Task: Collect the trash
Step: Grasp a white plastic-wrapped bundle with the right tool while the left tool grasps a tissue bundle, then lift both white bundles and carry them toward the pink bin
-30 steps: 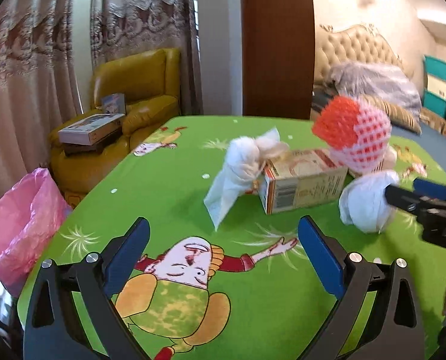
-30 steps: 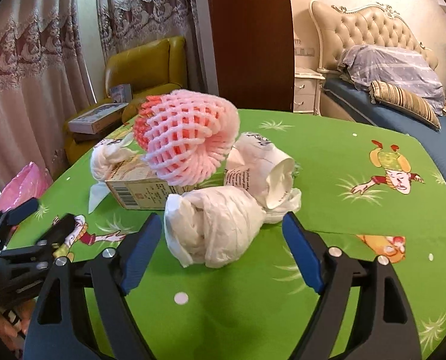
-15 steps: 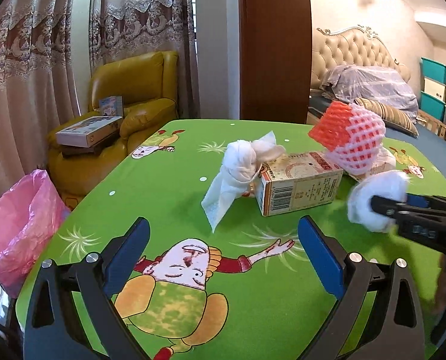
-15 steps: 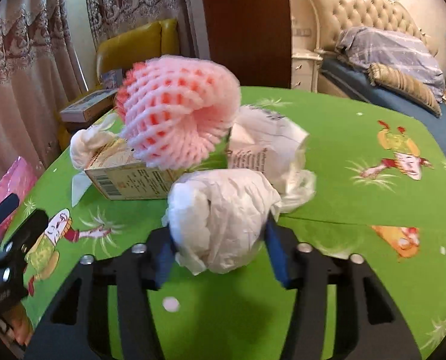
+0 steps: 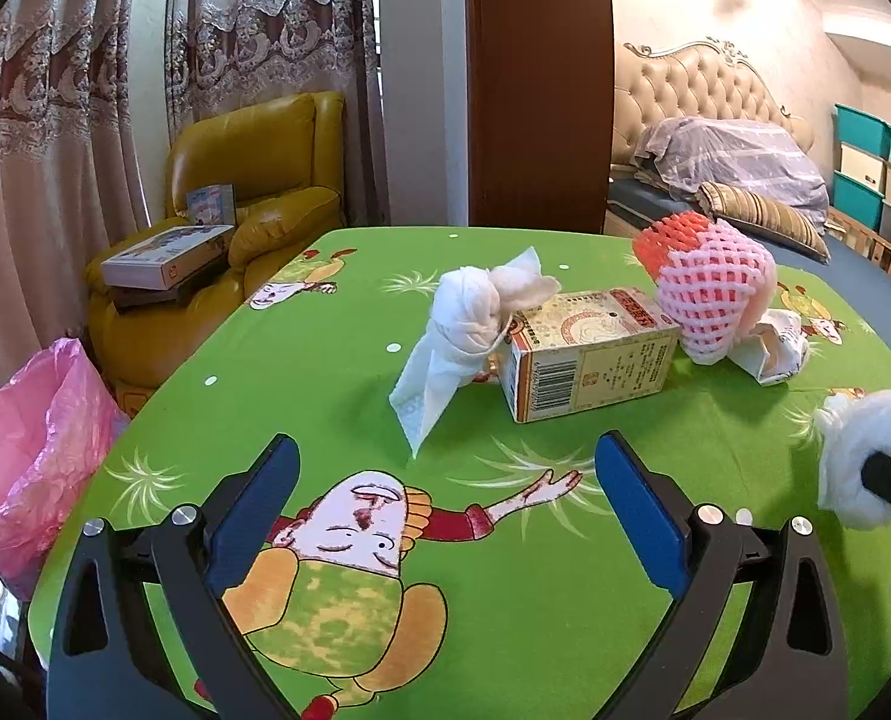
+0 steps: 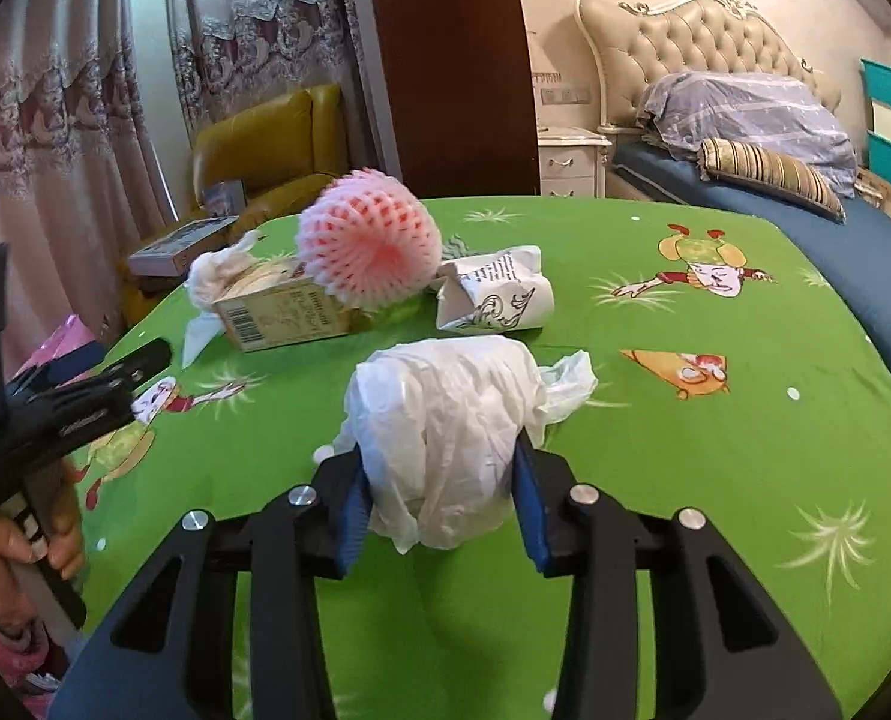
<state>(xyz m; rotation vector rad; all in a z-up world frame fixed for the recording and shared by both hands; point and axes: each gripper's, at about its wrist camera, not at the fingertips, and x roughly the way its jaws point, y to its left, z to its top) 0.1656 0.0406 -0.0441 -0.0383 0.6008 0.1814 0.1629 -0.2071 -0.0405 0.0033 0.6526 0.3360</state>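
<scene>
Here, landmark: carton (image 5: 589,354) on green tablecloth (image 5: 325,396). Far left of carton, off cloth edge, pink bag (image 5: 31,456). Left gripper (image 5: 445,492) near side of carton, jaws apart, nothing between. Twisted tissue (image 5: 469,318) touching carton's left end. Foam fruit net (image 5: 709,294) leaning on carton's right end; crumpled paper (image 5: 775,351) beyond. Right gripper (image 6: 442,498) right of carton, clamped on white plastic wad (image 6: 445,420).

Crinkled thin white plastic wad (image 6: 451,438); pink foam mesh fruit net (image 6: 368,246); printed cardboard carton (image 5: 589,354), matt. Soft white tissue twist (image 5: 463,324); creased printed paper ball (image 6: 493,291). Glossy green printed tablecloth (image 5: 337,372); glossy yellow leather armchair (image 5: 253,180); thin pink plastic bag (image 5: 31,438).
</scene>
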